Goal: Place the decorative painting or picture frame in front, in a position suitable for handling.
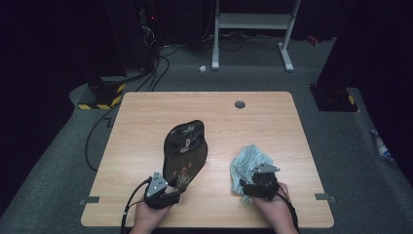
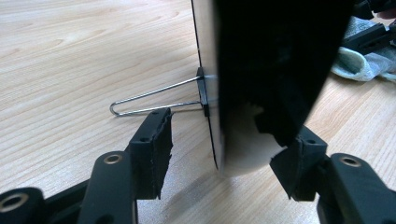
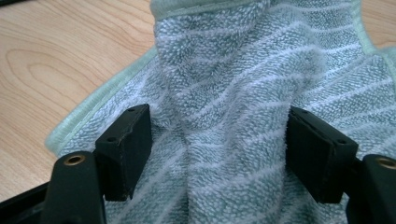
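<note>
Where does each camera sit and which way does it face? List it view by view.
High view: above the person's side, facing forward and down on the wooden table; forearms, left gripper, right gripper.
Left gripper view: on the left gripper, facing the black board's edge with its binder clip, between open jaws.
Right gripper view: on the right gripper, facing the striped towel, jaws apart around a fold.
Shared: high and left gripper views show board and towel.
</note>
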`<state>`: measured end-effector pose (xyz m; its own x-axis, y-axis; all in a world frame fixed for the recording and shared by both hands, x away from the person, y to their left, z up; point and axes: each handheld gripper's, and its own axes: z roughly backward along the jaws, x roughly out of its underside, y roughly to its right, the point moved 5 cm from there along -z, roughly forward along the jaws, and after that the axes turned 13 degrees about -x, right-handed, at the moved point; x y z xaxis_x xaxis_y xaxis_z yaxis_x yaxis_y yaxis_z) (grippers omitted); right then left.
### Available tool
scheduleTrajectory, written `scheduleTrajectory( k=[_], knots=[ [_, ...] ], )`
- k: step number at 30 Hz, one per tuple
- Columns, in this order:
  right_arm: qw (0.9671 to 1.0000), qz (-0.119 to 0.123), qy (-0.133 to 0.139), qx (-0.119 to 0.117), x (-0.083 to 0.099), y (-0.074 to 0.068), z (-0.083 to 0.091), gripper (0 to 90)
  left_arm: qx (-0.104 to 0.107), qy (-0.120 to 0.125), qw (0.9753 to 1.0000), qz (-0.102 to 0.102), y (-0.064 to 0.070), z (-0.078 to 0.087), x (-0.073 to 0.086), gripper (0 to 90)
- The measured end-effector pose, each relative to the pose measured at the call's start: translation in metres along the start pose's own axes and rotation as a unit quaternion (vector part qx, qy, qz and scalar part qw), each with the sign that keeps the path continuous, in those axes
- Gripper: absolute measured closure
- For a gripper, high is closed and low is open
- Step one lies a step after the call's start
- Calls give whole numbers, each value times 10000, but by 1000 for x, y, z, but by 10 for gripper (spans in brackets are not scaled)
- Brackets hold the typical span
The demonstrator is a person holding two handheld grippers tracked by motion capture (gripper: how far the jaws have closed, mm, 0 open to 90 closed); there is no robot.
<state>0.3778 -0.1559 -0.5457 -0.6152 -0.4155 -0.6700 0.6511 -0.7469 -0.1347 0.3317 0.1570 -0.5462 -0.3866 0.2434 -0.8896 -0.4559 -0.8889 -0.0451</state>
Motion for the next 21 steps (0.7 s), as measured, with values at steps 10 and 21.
scheduleTrajectory(
  k=[10,21],
  knots=[
    [9997,-23,251,34,-6,-2,-1,392,75,47,10000,33,-1,1,0,430],
    [9984,467,-216,246,-7,-14,-10,644,145,53,9999,19,0,1,0,431]
  ],
)
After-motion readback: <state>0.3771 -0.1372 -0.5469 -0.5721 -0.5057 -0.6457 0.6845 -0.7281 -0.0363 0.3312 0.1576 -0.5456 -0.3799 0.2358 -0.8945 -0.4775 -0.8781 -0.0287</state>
